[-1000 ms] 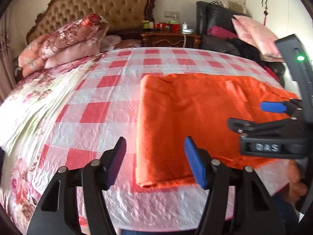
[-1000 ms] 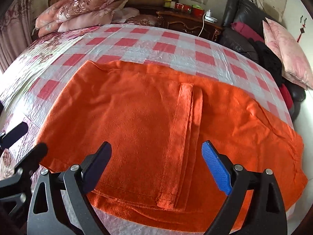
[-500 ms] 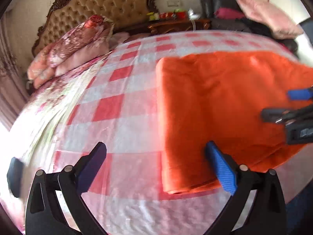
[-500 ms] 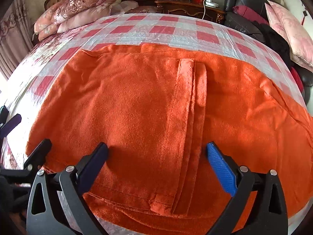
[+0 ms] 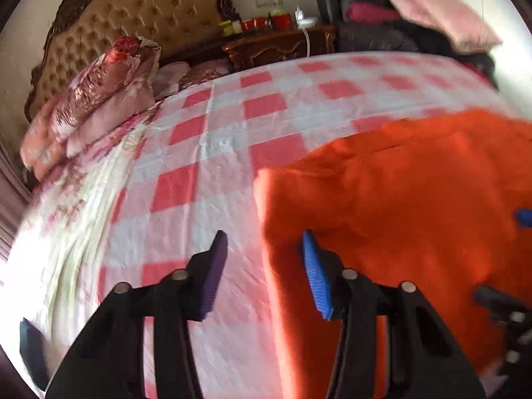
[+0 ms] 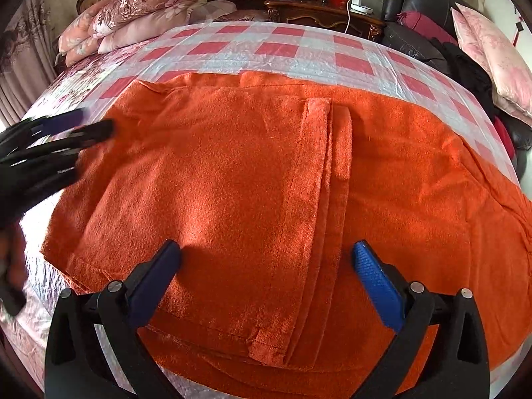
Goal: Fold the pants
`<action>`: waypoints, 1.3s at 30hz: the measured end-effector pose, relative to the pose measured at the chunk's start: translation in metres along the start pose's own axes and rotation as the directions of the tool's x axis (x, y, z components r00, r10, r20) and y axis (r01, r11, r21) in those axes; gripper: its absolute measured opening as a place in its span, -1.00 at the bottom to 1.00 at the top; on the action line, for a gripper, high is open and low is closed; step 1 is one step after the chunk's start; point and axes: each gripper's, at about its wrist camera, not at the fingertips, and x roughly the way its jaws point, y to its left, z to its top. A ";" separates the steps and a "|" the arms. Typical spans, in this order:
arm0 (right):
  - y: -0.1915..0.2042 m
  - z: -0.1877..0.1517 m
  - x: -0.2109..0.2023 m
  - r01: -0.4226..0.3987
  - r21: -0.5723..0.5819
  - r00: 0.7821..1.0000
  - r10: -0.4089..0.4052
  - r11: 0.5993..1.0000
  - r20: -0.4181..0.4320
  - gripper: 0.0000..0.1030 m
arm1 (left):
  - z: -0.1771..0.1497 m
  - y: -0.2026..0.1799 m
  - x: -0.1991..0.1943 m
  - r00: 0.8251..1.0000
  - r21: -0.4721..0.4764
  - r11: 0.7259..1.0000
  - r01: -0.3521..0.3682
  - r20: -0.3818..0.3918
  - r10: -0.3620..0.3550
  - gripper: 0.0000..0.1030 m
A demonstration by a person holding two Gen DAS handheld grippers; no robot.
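Observation:
The orange pants (image 6: 259,179) lie folded flat on the bed, with a folded leg edge running down the middle. They also show in the left wrist view (image 5: 399,206). My right gripper (image 6: 266,269) is open and empty, hovering over the pants' near edge. My left gripper (image 5: 264,266) is open and empty, straddling the pants' left fold edge. It shows blurred at the left of the right wrist view (image 6: 66,133). The right gripper's tips show at the right edge of the left wrist view (image 5: 512,266).
The bed has a red and white checked cover (image 6: 282,46). Floral pillows (image 5: 99,93) lie by the tufted headboard (image 5: 139,23). A wooden nightstand (image 6: 319,13) with jars stands behind. A black sofa (image 6: 419,20) with pink cushions is at the right.
My left gripper has moved in over the pants' left fold edge and its jaws have narrowed. My right gripper has moved slightly forward over the pants.

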 end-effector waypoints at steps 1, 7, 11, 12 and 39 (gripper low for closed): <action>0.000 0.000 0.000 0.000 -0.001 1.000 0.000 1.000 -0.003 0.92 | 0.005 0.010 0.009 1.000 -0.025 0.999 -0.022 -0.005 0.022 -0.08; 0.000 0.000 0.000 -0.002 -0.002 1.000 0.002 1.000 0.001 0.92 | 0.029 0.019 0.007 0.994 -0.077 0.991 0.105 0.035 -0.102 -0.10; 0.000 0.000 0.001 -0.002 -0.003 1.000 0.002 1.000 -0.002 0.92 | 0.033 0.005 0.029 0.999 -0.038 0.998 0.054 -0.003 -0.054 0.41; 0.000 0.000 0.001 -0.003 -0.005 1.000 0.003 1.000 -0.002 0.92 | 0.035 0.012 0.032 0.999 -0.075 0.997 0.033 -0.013 -0.034 0.56; 0.001 0.013 -0.008 0.035 -0.007 0.999 -0.035 0.999 0.004 0.91 | -0.122 -0.014 -0.086 0.999 -0.247 0.969 -0.008 0.037 0.018 0.57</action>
